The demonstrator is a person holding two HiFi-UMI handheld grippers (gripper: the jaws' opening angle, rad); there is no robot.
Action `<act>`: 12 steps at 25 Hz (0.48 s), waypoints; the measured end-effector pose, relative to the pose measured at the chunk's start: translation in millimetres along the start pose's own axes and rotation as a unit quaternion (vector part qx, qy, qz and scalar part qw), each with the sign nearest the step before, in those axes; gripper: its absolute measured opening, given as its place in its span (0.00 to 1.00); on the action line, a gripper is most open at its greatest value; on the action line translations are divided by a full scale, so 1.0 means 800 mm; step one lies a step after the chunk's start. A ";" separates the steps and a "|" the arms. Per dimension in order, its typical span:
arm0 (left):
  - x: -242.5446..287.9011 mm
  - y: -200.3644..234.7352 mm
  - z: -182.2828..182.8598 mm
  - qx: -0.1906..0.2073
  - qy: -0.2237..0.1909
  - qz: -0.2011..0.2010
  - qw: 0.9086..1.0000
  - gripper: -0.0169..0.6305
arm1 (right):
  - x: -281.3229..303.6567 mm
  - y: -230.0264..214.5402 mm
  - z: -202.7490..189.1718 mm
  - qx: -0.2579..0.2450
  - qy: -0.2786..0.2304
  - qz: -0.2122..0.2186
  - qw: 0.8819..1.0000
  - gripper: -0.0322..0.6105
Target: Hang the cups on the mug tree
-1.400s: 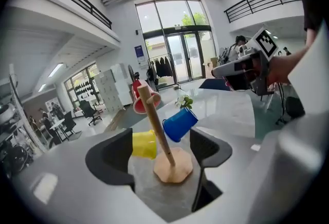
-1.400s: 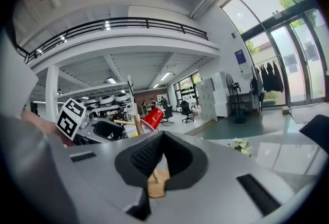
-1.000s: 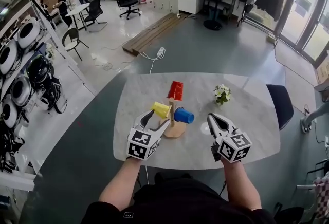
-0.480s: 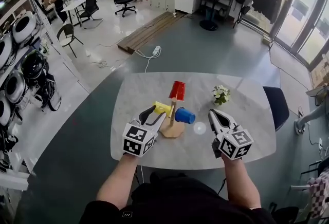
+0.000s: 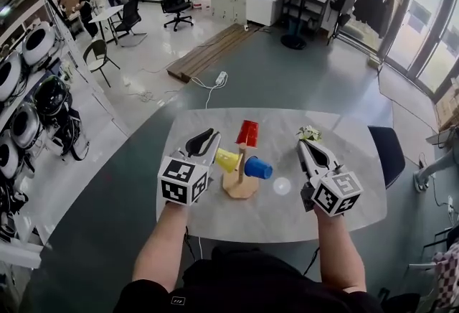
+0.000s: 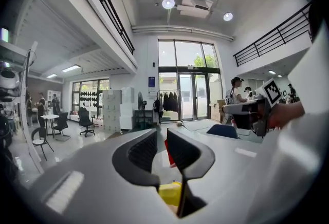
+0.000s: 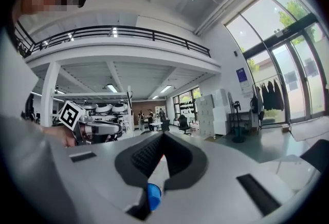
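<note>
All cups hang on the mug tree (image 5: 241,179) mid-bench (image 5: 244,220), red cup (image 5: 247,133) at 12, yellow cup (image 5: 227,159) at 9, blue cup (image 5: 258,168) at 3; the left tongs (image 5: 203,141), closing on nothing, could knock yellow off its peg, while the right tongs (image 5: 308,150) are clenched empty.

wearing a black top (image 5: 265,291); showing grey shells, black ribbed pads and black-on-white marker cubes on right gripper (image 5: 304,146) and left gripper (image 5: 208,138), closing the latter's empty jaws.
</note>
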State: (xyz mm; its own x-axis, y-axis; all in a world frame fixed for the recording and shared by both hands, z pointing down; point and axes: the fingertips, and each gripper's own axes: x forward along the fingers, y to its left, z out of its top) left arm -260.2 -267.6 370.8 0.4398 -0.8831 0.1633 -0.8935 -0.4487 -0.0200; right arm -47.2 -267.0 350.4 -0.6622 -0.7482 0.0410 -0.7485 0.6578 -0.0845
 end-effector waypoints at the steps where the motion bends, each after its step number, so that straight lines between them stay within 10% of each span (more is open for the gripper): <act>1: 0.000 0.002 0.003 0.001 -0.002 0.002 1.000 0.13 | 0.001 -0.001 0.004 -0.001 -0.003 -0.003 1.000 0.07; 12: 0.005 0.007 -0.030 -0.042 0.000 0.027 0.999 0.04 | 0.018 0.007 -0.017 0.003 -0.004 0.001 1.000 0.07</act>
State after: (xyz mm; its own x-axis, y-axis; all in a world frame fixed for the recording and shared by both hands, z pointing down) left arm -265.8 -270.2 395.1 0.3907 -0.9058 0.1642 -0.9204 -0.3873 0.0535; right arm -61.5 -272.9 364.1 -0.6629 -0.7480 0.0329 -0.7473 0.6584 -0.0903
